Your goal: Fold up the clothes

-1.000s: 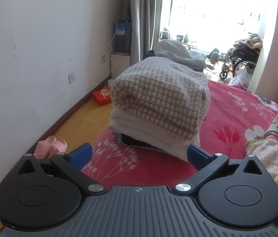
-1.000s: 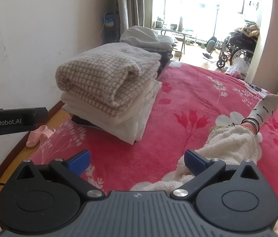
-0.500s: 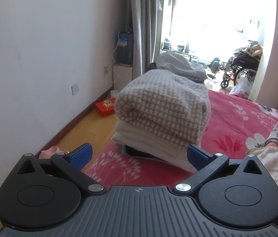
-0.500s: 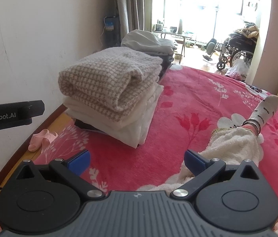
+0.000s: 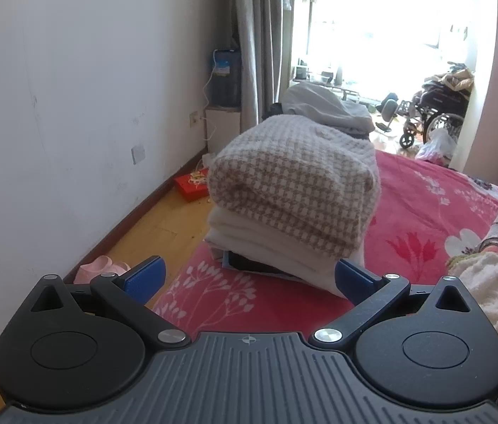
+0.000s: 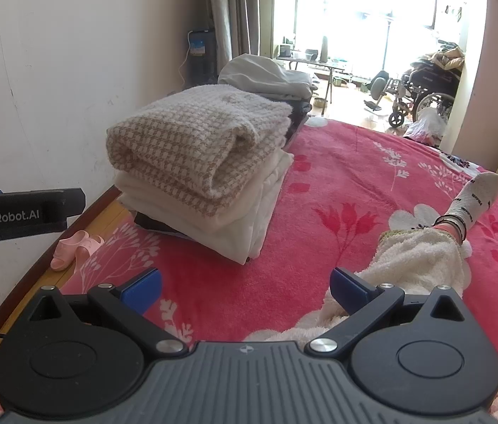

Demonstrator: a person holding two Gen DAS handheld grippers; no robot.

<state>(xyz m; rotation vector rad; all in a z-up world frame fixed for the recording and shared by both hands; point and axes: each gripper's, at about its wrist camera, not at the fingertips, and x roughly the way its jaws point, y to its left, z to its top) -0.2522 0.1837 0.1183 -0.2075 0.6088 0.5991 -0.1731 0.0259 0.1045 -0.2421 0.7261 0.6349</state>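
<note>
A stack of folded clothes (image 5: 291, 208) (image 6: 199, 169) rests on the red flowered bedspread (image 5: 418, 219) (image 6: 337, 190), topped by a beige houndstooth knit over white pieces and something dark at the bottom. My left gripper (image 5: 249, 277) hangs open, a short way back from the stack, nothing between its blue pads. Open as well, my right gripper (image 6: 245, 288) sits to the stack's right and holds nothing. A person's leg in fluffy cream trousers (image 6: 415, 265) (image 5: 485, 282) and a white sock (image 6: 475, 198) lies at its right fingertip.
A second pile of grey and dark clothes (image 6: 266, 77) sits behind the stack. Left of the bed are wooden floor, pink slippers (image 6: 76, 247), a red box (image 5: 192, 183) and the white wall. A wheelchair (image 6: 422, 92) stands by the bright window. The left gripper's body (image 6: 19, 215) shows at left.
Both grippers have drawn back and lifted away from the stack, which now looks smaller and farther. Both stay open and the stack has not moved.
</note>
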